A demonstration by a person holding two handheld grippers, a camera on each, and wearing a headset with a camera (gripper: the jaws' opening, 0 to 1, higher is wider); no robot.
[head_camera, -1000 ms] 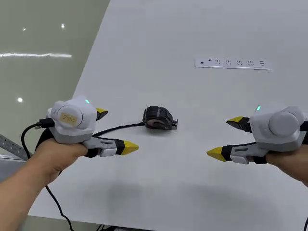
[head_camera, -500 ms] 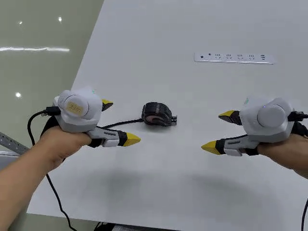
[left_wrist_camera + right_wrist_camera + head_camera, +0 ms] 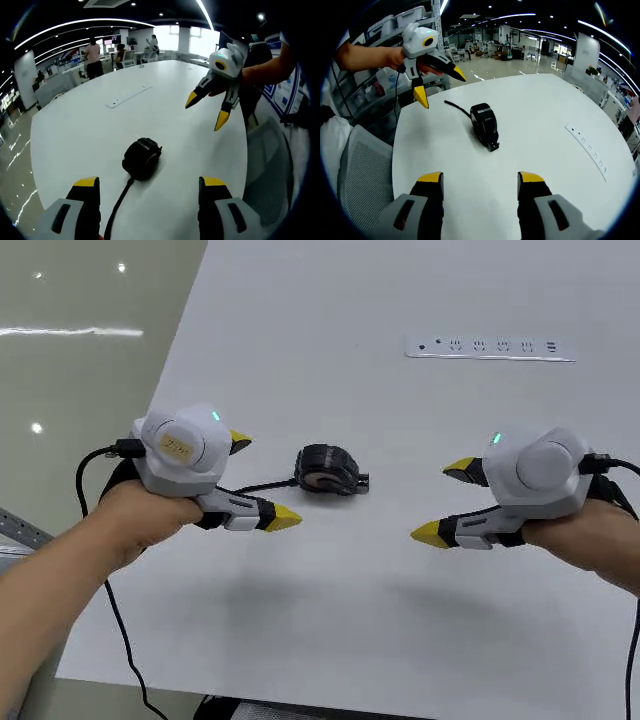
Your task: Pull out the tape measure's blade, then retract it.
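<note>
Left gripper (image 3: 262, 480) and right gripper (image 3: 443, 500), jaws wide, are flanking the tape measure (image 3: 328, 470), probably readying to grasp it.

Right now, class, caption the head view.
Open left tongs and right tongs flank a tape measure on a white table.

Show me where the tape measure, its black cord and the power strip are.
tape measure (image 3: 326, 470), head view, middle of its case.
black cord (image 3: 457, 108), right gripper view, midway along it.
power strip (image 3: 490, 347), head view, centre of its body.
</note>
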